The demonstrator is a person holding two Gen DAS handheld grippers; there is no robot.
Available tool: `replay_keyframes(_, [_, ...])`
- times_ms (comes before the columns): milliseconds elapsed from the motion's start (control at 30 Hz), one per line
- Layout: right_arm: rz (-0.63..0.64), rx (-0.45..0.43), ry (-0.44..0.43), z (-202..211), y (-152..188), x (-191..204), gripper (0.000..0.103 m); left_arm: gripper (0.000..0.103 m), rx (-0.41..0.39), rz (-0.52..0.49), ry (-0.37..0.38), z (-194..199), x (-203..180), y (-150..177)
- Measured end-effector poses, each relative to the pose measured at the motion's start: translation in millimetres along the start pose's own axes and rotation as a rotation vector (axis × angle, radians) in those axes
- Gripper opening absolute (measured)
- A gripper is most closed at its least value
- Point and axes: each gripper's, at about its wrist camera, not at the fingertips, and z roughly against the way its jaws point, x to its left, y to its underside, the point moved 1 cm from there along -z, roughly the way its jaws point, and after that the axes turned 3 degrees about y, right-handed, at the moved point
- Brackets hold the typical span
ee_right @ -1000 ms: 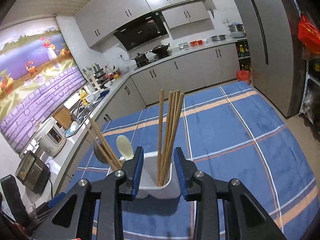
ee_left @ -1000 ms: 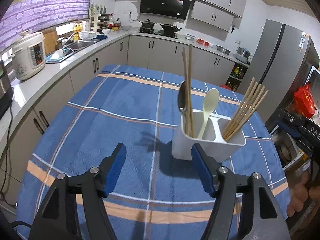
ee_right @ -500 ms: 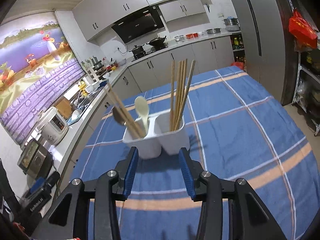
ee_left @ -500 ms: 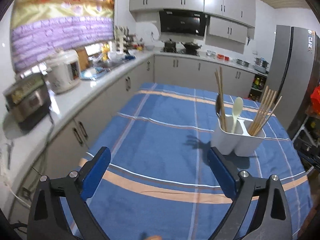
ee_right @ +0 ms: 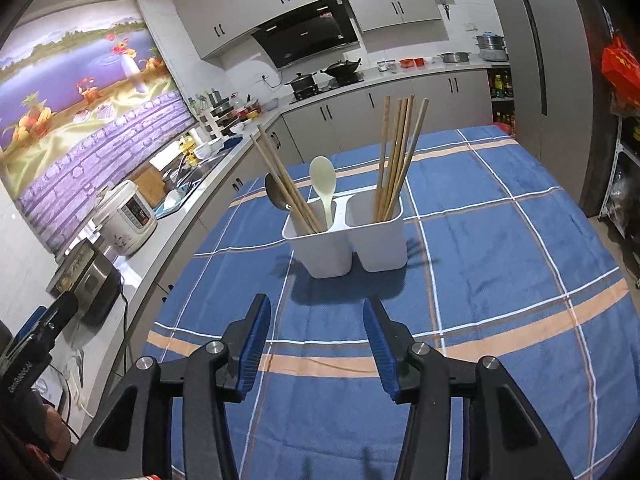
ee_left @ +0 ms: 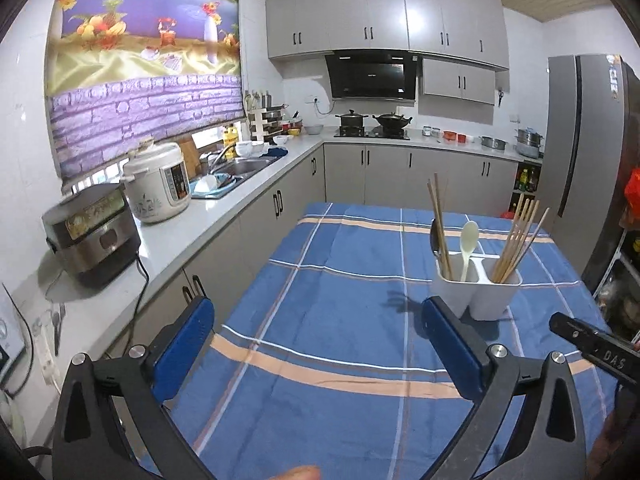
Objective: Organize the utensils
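The desk [ee_right: 500, 248], under its blue checked cloth, now carries only the white two-cell holder [ee_right: 346, 240], standing toward its far right. Both tongs have drawn back from it: the left tongs [ee_left: 316, 340] have just been opening to full spread, the right tongs [ee_right: 316, 344] have been parting too, nothing between either. Sorting looks finished. The left cell holds two chopsticks [ee_right: 286, 184], a metal spoon [ee_right: 276, 192] and a pale spoon [ee_right: 324, 184]; the right cell holds the chopstick bundle [ee_right: 396, 156].
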Motion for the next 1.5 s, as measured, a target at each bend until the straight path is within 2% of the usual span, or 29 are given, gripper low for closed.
replay_keyframes(100, [0.004, -0.005, 0.005, 4, -2, -7, 0.054, 0.103, 0.02, 0.018, 0.003, 2, -11, 1])
replay_keyframes(333, [0.034, -0.018, 0.027, 8, -5, -17, 0.058, 0.103, 0.052, -0.031, 0.011, 3, -43, 8])
replay_keyframes(933, [0.105, -0.065, 0.077, 16, -10, -41, 0.064, 0.103, 0.138, -0.035, 0.037, -9, -85, 19])
replay_keyframes(1500, [0.185, -0.175, 0.22, 54, -12, -63, 0.07, 0.103, 0.138, -0.08, 0.108, -8, -140, 25])
